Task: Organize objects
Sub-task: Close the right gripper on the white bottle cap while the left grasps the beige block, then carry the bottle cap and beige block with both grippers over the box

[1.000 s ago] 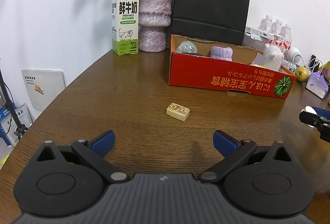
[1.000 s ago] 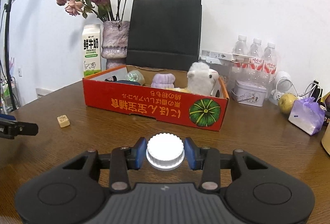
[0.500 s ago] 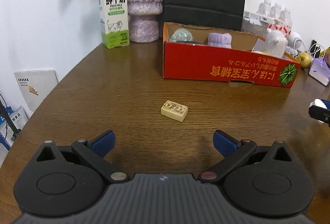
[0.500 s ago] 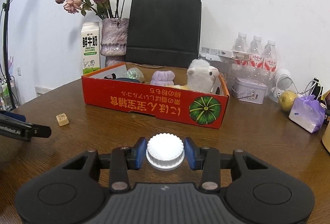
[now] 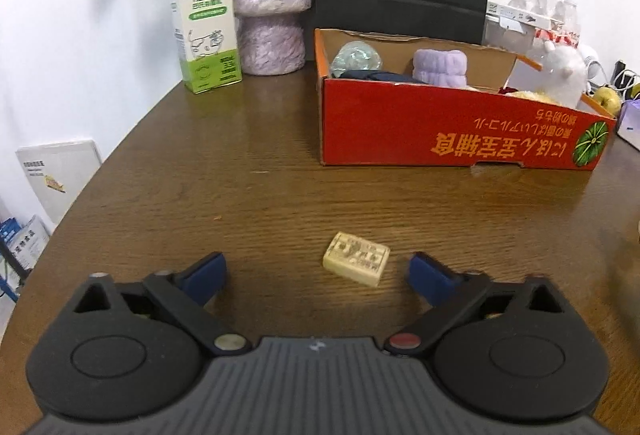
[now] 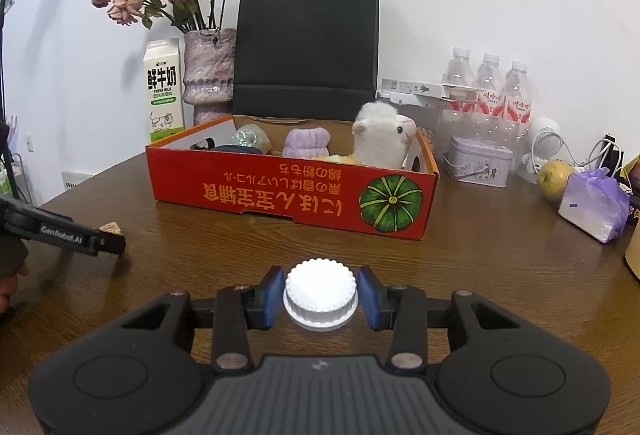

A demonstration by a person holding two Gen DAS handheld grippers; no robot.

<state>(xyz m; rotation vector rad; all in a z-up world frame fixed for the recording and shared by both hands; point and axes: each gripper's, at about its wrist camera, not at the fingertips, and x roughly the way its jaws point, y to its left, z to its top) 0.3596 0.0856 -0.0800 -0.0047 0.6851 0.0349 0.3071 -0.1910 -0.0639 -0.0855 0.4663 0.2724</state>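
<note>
Cream tile (image 5: 356,263), a small rectangular block with printed or embossed markings on its top face, lies flat on the brown wooden table (image 5: 280,187), well short of the red cardboard box (image 5: 460,131) where a plush alpaca (image 6: 384,141), a purple ribbed roll (image 5: 440,67) and other items already sit. From my remote seat, the left gripper (image 5: 318,271) is the nearer tool: its blue fingers (image 5: 204,275) are spread wide, holding nothing, and the tile lies between the two tips, slightly right of centre and just ahead of them. The tile's long axis runs roughly across the gripper's line, left to right with a slight skew, its right end a little nearer the camera. I judge that a pinch from here would land on the short ends, so either a wide stance or a small wrist turn is called for before closing.

The right gripper (image 6: 322,299) is closed around a white ribbed bottle cap (image 6: 320,293), pads pressing both sides, held low over the table in front of the box. In the right wrist view the left gripper's finger covers most of the tile, so only a corner shows there. I read the step in hand as lining up on the tile, with the cap's delivery into the box not yet done.
</note>
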